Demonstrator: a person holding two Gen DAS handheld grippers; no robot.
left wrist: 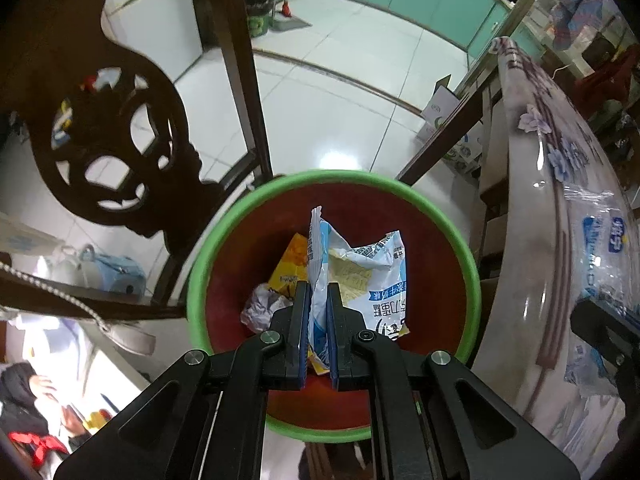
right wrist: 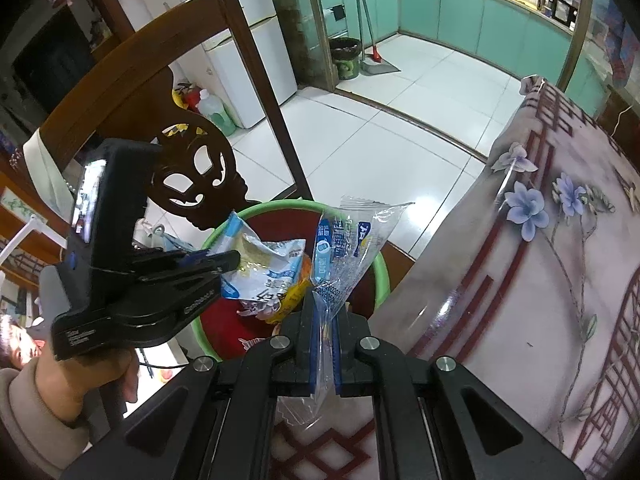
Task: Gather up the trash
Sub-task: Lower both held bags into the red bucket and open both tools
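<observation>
Left gripper point(left wrist: 318, 320) is clamped on a blue-white snack bag point(left wrist: 360, 272), held over the green-rimmed bin point(left wrist: 240, 216); a yellow wrapper point(left wrist: 290, 264) and crumpled foil point(left wrist: 262, 310) lie inside. Right gripper point(right wrist: 325, 320) pinches a clear plastic wrapper point(right wrist: 348, 248) near the bin's right rim, beside the table edge point(right wrist: 460, 280).

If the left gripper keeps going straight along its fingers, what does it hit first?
Probably the yellow wrapper and crumpled trash lying in the green-rimmed bin. The left gripper, shut on the blue-white snack bag, points down into it; depth is unclear.
</observation>
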